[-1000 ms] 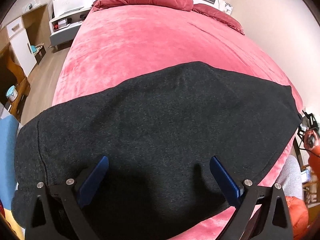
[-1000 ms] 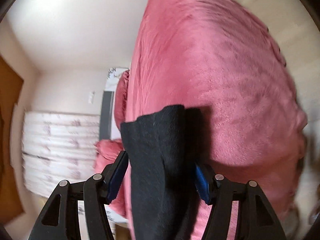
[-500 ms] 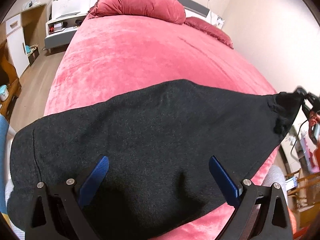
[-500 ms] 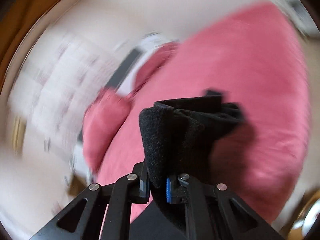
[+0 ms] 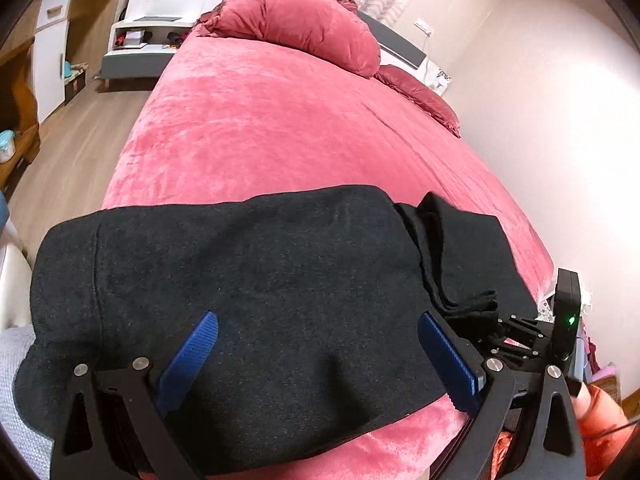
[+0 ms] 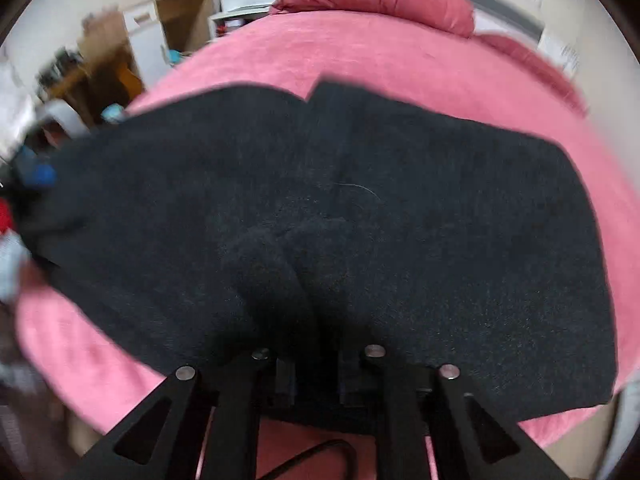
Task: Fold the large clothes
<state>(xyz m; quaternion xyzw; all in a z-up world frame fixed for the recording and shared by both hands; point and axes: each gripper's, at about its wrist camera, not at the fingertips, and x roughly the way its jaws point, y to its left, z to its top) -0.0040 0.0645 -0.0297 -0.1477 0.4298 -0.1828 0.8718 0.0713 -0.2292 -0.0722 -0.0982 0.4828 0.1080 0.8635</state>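
Item: large black fleece garment (image 5: 256,292), spread on the near end of a pink plush bed (image 5: 280,132), long axis crosswise (left to right). Its right end is doubled inward, bunched in the right gripper (image 6: 316,364), whose jaws are easing apart with cloth between them. Left gripper (image 5: 320,360): fingers wide apart, empty, poised above the middle. Crimson pillow (image 5: 304,24) beyond.

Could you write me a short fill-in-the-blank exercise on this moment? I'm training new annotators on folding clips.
1. The dark garment lies on a bed covered in ____ fabric.
2. The left gripper hovers with its jaws ____.
3. The right gripper pinches a bunch of the ____.

Missing words: pink; open; garment
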